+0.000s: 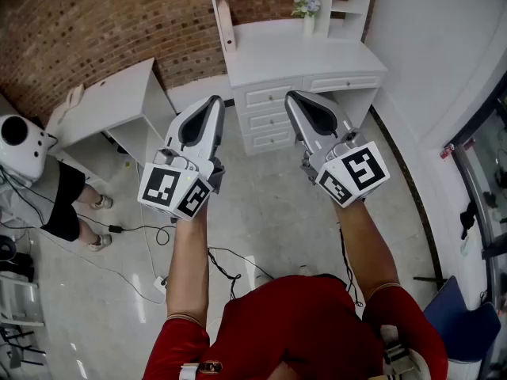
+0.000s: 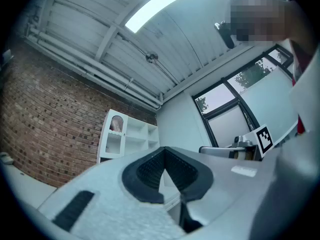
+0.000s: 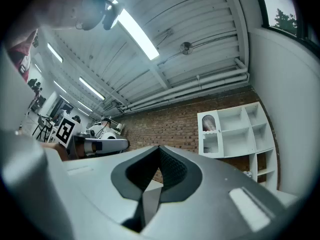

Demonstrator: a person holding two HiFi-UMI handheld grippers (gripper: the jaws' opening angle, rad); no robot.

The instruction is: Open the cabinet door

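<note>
A white desk unit (image 1: pixel 301 58) with drawers (image 1: pixel 268 119) stands against the brick wall ahead. Its upper shelf cabinet (image 3: pixel 235 129) has a small arched glass door (image 3: pixel 210 133) at the left, which looks closed; the same door (image 2: pixel 114 135) shows in the left gripper view. My left gripper (image 1: pixel 214 103) and right gripper (image 1: pixel 291 96) are held side by side in the air, well short of the desk and tilted upward. Both are shut with nothing between the jaws. The left gripper's tips (image 2: pixel 164 148) and the right gripper's tips (image 3: pixel 159 147) meet in their own views.
A low white table (image 1: pixel 111 101) stands to the left of the desk. A person (image 1: pixel 47 188) with a white headset is at the far left. Cables (image 1: pixel 226 264) trail over the floor. A vase of flowers (image 1: pixel 307 10) sits on the desk top. A white wall (image 1: pixel 444 46) closes the right side.
</note>
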